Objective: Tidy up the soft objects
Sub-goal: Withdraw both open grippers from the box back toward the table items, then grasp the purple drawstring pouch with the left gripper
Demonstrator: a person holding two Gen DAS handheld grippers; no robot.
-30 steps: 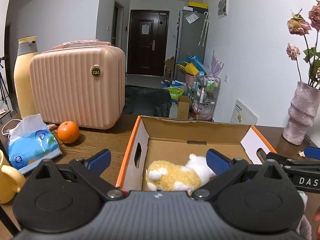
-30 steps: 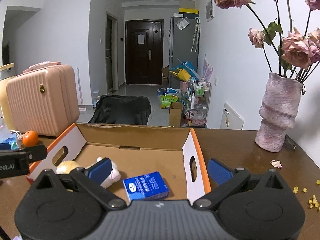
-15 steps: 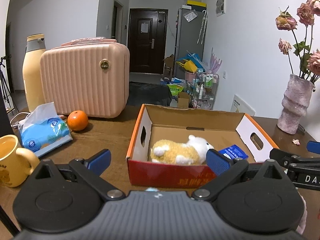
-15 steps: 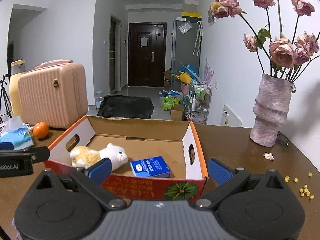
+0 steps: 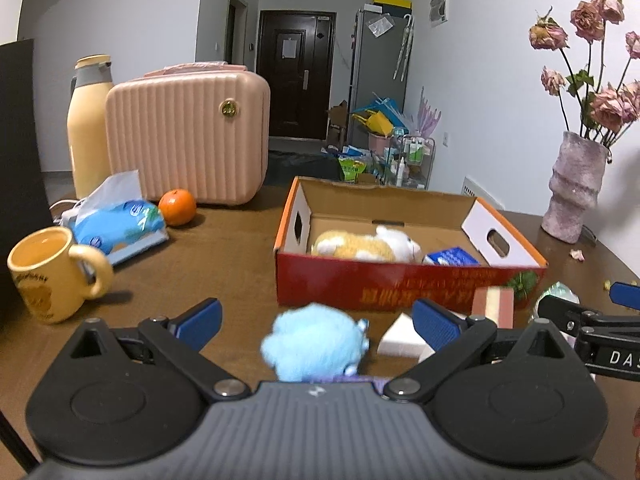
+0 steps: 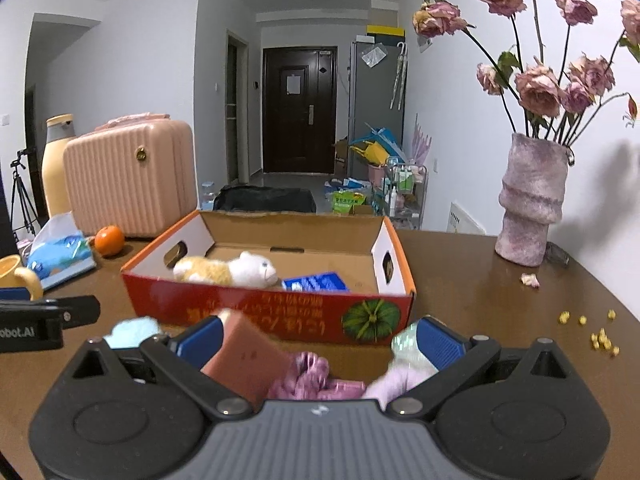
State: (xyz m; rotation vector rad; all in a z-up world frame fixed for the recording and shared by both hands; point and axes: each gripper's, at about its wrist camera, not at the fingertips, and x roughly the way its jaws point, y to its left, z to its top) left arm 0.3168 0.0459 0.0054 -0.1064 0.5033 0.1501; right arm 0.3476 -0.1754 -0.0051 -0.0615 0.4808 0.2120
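Observation:
A red cardboard box (image 5: 400, 288) (image 6: 280, 316) stands on the brown table and holds a yellow-and-white plush (image 5: 364, 246) (image 6: 228, 270) and a blue packet (image 5: 452, 258) (image 6: 316, 282). My left gripper (image 5: 316, 320) is open, with a light blue plush (image 5: 312, 346) on the table between its fingers. A white sponge (image 5: 400, 336) and a pink-and-cream sponge (image 5: 493, 304) lie in front of the box. My right gripper (image 6: 320, 338) is open over a pink sponge (image 6: 248, 362), a purple fabric item (image 6: 308, 374) and a pale plush (image 6: 404, 376).
A yellow mug (image 5: 48, 272), tissue pack (image 5: 116, 224), orange (image 5: 177, 207), pink case (image 5: 188, 136) and yellow flask (image 5: 86, 120) stand at left. A vase of roses (image 6: 532, 200) stands at right, with yellow crumbs (image 6: 600, 338) on the table.
Both grippers have pulled back from over the box toward the table's near side. The soft items in front of the box have come into view between the fingers.

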